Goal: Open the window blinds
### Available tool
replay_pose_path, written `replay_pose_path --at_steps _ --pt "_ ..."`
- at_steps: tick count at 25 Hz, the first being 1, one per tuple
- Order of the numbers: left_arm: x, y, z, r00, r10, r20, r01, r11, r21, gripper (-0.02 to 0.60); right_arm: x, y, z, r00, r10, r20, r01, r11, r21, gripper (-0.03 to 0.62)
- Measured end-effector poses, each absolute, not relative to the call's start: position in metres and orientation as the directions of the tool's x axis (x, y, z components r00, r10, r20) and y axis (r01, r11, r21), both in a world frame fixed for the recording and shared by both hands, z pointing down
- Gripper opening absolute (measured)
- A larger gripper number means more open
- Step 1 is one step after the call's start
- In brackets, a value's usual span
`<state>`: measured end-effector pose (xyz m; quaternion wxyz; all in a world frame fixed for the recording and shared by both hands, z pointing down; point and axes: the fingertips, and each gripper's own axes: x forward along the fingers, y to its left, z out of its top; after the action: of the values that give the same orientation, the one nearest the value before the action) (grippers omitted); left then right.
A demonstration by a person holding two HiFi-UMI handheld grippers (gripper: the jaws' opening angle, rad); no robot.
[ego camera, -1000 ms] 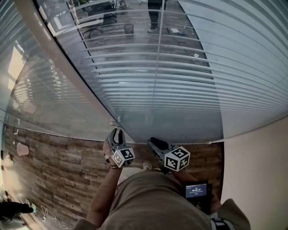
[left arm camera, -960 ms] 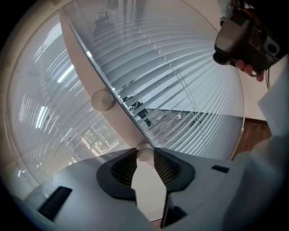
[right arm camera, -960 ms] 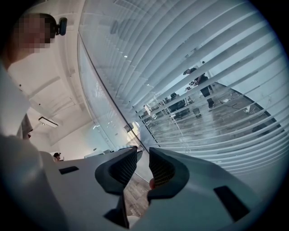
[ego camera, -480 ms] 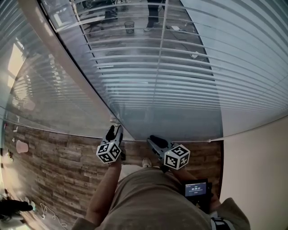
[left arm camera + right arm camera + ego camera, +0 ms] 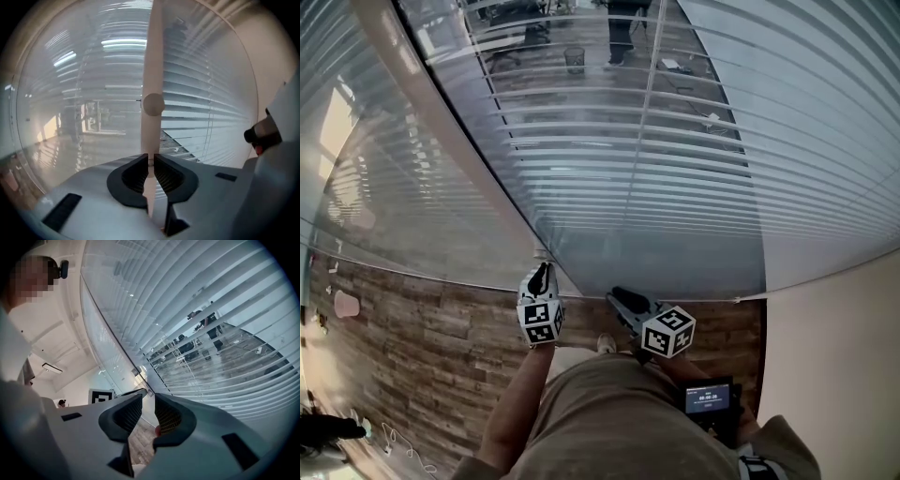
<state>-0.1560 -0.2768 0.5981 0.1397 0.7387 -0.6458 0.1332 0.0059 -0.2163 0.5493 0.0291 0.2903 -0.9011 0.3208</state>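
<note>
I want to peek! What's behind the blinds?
Behind the blinds, through the gaps, a room shows: a chair, a small bin and someone's legs. The slats cover the rest.

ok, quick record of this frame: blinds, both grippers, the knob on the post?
blinds: down, slats part tilted, gaps show through
post: beige, upright, carries a round knob
left gripper: at the post below that knob; fingers have just closed in to a narrow gap, beige piece between them, grip unclear
right gripper: fingers apart, nothing between them
</note>
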Motion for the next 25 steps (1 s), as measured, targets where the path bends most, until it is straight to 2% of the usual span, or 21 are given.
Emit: replay_pose_path --at_steps 2,4,5,6,11,13,16,21,25 --pt "-0.155 -0.278 0.596 0.121 -0.922 0.368 -0.992 -0.126 0.011 0.054 0.004 -0.217 0.548 -0.831 -0.503 0.239 -0.541 0.627 -0.561 0.091" --pt "-0.158 -0.279 0.597 0.152 -0.924 0.352 -0.985 -0.114 0.127 0.065 0.003 -0.219 0.548 -0.83 -0.503 0.24 -0.541 0.622 -0.566 0.091" --pt "-0.159 -0.279 0.599 0.176 -0.923 0.343 -0.971 -0.105 0.214 0.167 0.004 -0.219 0.548 -0.83 -0.504 0.239 -0.54 0.617 -0.573 0.091" --pt "-0.16 -0.279 0.601 0.198 -0.921 0.336 -0.949 -0.093 0.302 0.222 0.005 -0.219 0.549 -0.83 -0.505 0.238 -0.538 0.611 -0.581 0.091" --pt "-0.168 -0.282 0.622 0.254 -0.908 0.333 -0.793 0.001 0.609 0.222 0.011 -0.222 0.551 -0.827 -0.512 0.232 -0.534 0.586 -0.609 0.091" --pt "-0.168 -0.282 0.626 0.265 -0.908 0.326 -0.762 0.01 0.647 0.143 0.011 -0.222 0.551 -0.828 -0.511 0.231 -0.533 0.589 -0.607 0.091" --pt "-0.167 -0.281 0.625 0.257 -0.905 0.338 -0.797 -0.001 0.604 0.137 0.01 -0.222 0.551 -0.83 -0.508 0.23 -0.531 0.593 -0.606 0.091" --pt "-0.16 -0.276 0.628 0.196 -0.9 0.389 -0.919 -0.03 0.394 0.135 0.013 -0.215 0.557 -0.831 -0.508 0.228 -0.532 0.604 -0.594 0.091" --pt "-0.161 -0.281 0.622 0.165 -0.9 0.404 -0.96 -0.052 0.276 0.135 0.009 -0.222 0.551 -0.829 -0.507 0.234 -0.537 0.607 -0.586 0.091"
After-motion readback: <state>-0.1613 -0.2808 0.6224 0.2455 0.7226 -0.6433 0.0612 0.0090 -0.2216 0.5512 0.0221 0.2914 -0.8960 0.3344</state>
